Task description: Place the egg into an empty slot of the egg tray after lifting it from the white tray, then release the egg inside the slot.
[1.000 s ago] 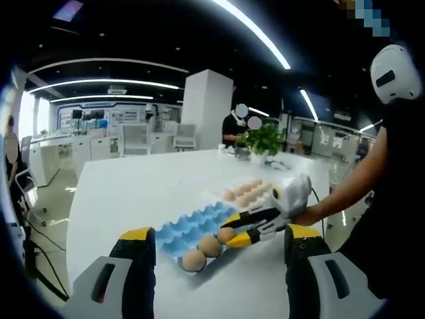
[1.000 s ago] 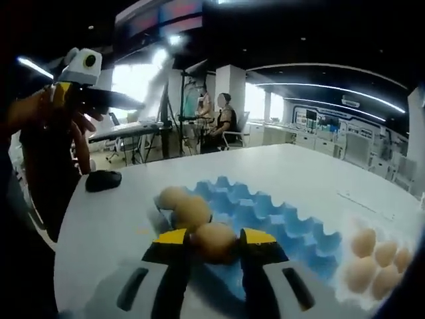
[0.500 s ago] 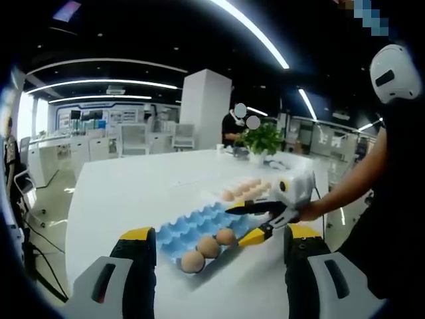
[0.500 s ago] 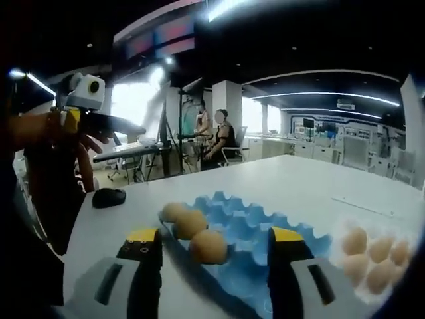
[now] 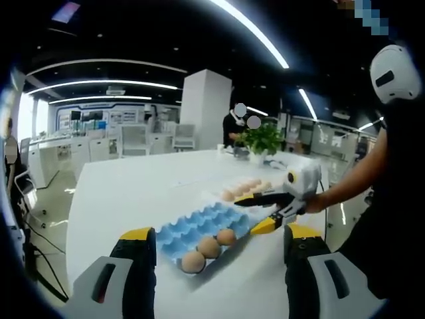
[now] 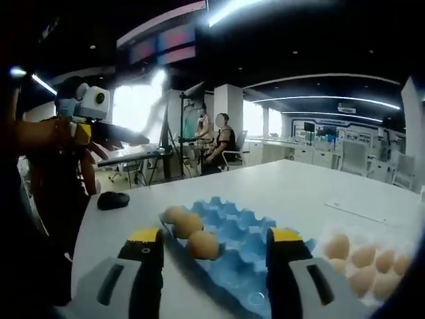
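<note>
A blue egg tray (image 5: 192, 226) lies on the white table with three brown eggs in a row along its near edge. The egg last set down (image 5: 226, 236) rests in its slot, touched by nothing. Behind it is the white tray (image 5: 212, 194) with several eggs. My right gripper (image 5: 255, 212) hovers open over the blue tray's far end, close to the white tray. In the right gripper view its jaws (image 6: 215, 236) stand wide apart, with that egg (image 6: 202, 244) and the blue tray (image 6: 239, 229) ahead. My left gripper (image 5: 220, 232) is open and holds nothing.
A black mouse (image 6: 114, 199) lies on the table near the holder's body. A potted plant (image 5: 264, 139) stands at the table's far end. The holder's arm (image 5: 352, 186) reaches in from the right. A person (image 6: 222, 136) sits in the background.
My right gripper opened and left the egg in the blue tray's slot, then drew back and up toward the white tray. The left gripper has stayed put.
</note>
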Demonstrator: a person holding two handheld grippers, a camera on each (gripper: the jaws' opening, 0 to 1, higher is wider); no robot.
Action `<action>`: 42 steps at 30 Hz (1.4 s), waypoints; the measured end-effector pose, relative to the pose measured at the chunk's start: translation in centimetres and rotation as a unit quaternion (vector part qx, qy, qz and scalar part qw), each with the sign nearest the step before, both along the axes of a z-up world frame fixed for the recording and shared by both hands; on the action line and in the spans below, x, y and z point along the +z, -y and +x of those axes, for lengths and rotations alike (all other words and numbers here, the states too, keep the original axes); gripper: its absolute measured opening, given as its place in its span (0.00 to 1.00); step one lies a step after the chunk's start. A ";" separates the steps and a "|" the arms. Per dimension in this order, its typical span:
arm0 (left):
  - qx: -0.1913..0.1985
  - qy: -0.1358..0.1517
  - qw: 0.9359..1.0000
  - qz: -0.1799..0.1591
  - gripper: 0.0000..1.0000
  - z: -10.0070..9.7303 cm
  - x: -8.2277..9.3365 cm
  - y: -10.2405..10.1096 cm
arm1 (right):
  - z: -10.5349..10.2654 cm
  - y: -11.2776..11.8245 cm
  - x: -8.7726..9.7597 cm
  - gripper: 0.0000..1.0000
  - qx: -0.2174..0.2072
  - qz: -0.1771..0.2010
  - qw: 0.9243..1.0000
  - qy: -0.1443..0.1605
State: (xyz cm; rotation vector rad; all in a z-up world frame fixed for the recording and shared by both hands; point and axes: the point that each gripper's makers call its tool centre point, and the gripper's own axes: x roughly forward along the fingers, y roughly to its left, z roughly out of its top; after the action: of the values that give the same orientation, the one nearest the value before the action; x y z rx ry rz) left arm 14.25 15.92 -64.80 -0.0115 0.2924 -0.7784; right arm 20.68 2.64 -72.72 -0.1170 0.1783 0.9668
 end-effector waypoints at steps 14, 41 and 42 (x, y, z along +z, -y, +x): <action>-0.001 0.001 1.000 0.000 0.80 0.1 0.1 0.3 | 0.4 4.1 0.4 0.62 -0.026 -0.011 1.000 0.002; -0.010 -0.001 1.000 0.001 0.80 0.4 -0.1 0.9 | 1.0 16.0 -1.0 0.59 -0.146 -0.052 0.988 -0.005; -0.010 -0.001 1.000 0.001 0.80 0.5 -0.1 1.0 | 1.0 16.3 -1.0 0.59 -0.151 -0.052 0.987 -0.007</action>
State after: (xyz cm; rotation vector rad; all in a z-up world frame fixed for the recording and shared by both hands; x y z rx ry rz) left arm 14.72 14.95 -64.91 -0.0073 0.2953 -0.7985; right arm 21.67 -13.69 -73.68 -0.1746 0.2515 0.6561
